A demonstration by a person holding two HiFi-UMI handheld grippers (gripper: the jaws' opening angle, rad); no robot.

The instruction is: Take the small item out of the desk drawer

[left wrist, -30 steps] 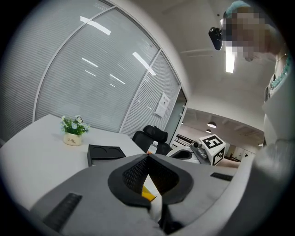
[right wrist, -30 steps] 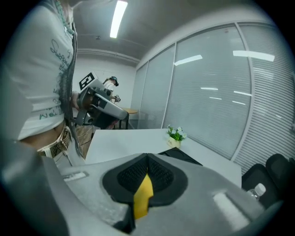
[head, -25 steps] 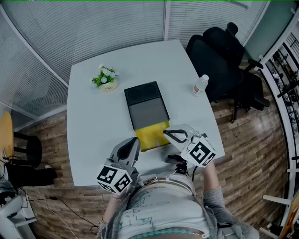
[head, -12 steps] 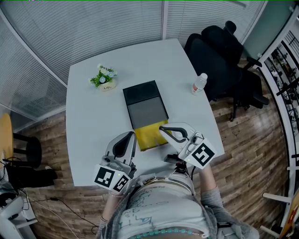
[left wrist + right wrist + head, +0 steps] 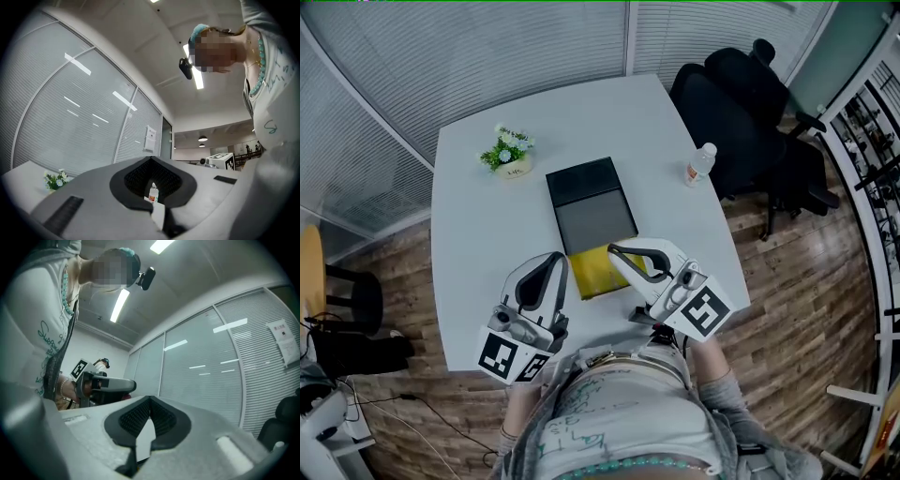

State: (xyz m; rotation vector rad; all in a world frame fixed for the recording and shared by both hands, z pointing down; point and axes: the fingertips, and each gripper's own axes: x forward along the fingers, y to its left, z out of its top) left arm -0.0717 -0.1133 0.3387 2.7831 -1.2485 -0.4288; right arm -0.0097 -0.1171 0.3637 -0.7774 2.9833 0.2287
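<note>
**Colour and pattern survey: desk area**

Table [image 5: 478, 225]: plain white. Unit [image 5: 592, 220]: black rear panel, dark grey front panel. Drawer [image 5: 598, 274]: yellow. Plant [image 5: 508, 153]: green leaves, white blossoms, pale pot. Bottle [image 5: 700, 169]: clear, white cap, reddish label band. Chair [image 5: 750, 112]: black. Floor [image 5: 806, 309]: brown wood planks. Blinds [image 5: 487, 56]: pale grey, fine horizontal slats. Stool [image 5: 311, 272]: orange-yellow seat. Left gripper [image 5: 553, 260] and right gripper [image 5: 615, 251]: grey shells, black ribbed pads [image 5: 140, 178], cubes white with black square markers. Shirt [image 5: 619, 422]: off-white with teal scribbled print; beads [image 5: 628, 466] teal.
</note>
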